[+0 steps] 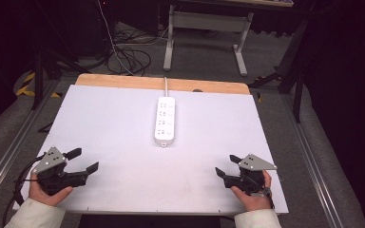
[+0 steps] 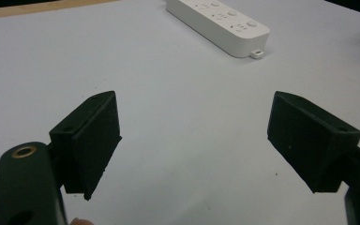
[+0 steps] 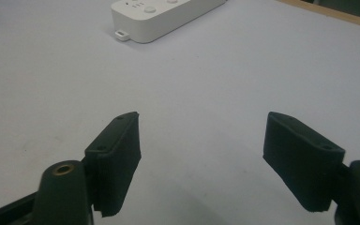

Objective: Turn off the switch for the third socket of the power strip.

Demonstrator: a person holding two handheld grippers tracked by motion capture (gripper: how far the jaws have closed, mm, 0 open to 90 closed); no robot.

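Holding your left gripper (image 1: 83,160) and right gripper (image 1: 227,165) at the table's (image 1: 114,123) near corners, jaws released, smooth white oblong power strip (image 1: 165,120) toward the far edge

The far end of the power strip (image 2: 218,23) is cut off by the top edge in the left gripper view, and likewise in the right gripper view (image 3: 164,16) — its socket markings are too small to be read in the high view (image 1: 165,120). The strip's white cable (image 1: 165,85) is lost past the table's far wooden edge (image 1: 161,84). The person's forearms are cropped at the bottom — only sleeves (image 1: 33,216) are seen. The room beyond is too dark to be made out.
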